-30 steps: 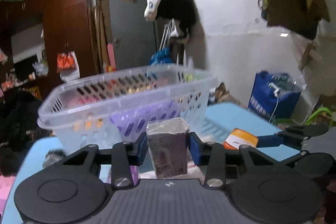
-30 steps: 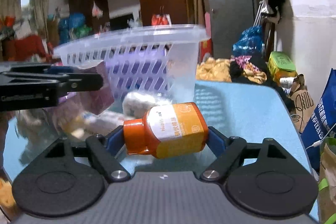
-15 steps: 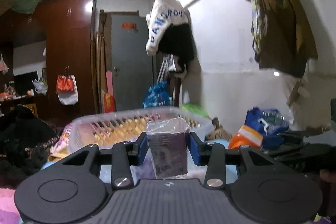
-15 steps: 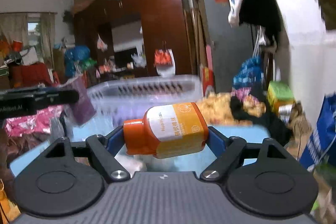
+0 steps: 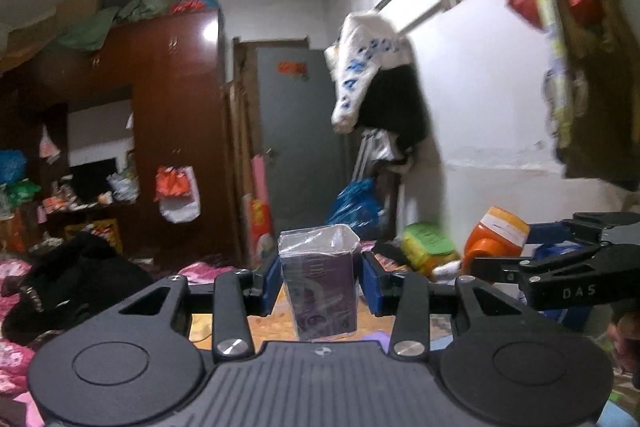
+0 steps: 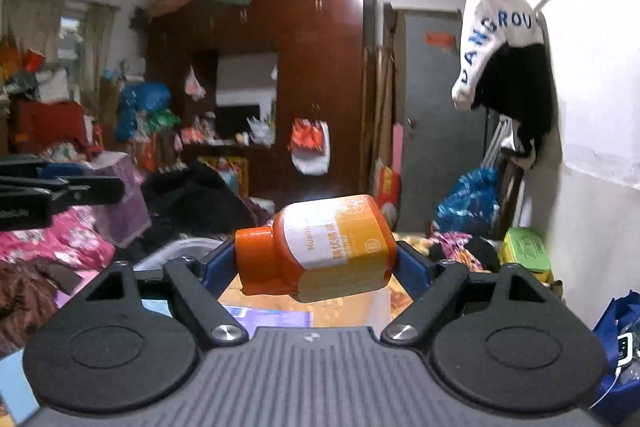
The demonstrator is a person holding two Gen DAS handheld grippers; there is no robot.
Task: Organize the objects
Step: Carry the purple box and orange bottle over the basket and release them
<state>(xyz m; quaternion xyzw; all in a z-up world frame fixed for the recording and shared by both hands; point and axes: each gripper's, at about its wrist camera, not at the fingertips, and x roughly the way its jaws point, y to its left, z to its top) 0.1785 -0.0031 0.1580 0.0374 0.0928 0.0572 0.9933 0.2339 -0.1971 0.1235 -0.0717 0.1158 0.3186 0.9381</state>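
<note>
Behind, brown wardrobe [image 6: 316, 75] beside grey door [image 6: 432, 115].

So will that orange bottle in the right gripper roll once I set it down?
Probably, if released as held: the orange bottle lies sideways in the right gripper, cap left. Its sides look flattened, so rolling may be brief. The glossy label looks slippery; release gently.

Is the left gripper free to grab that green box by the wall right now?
Probably not: the left gripper is shut on a purple wrapped box, so the green box must wait.
</note>
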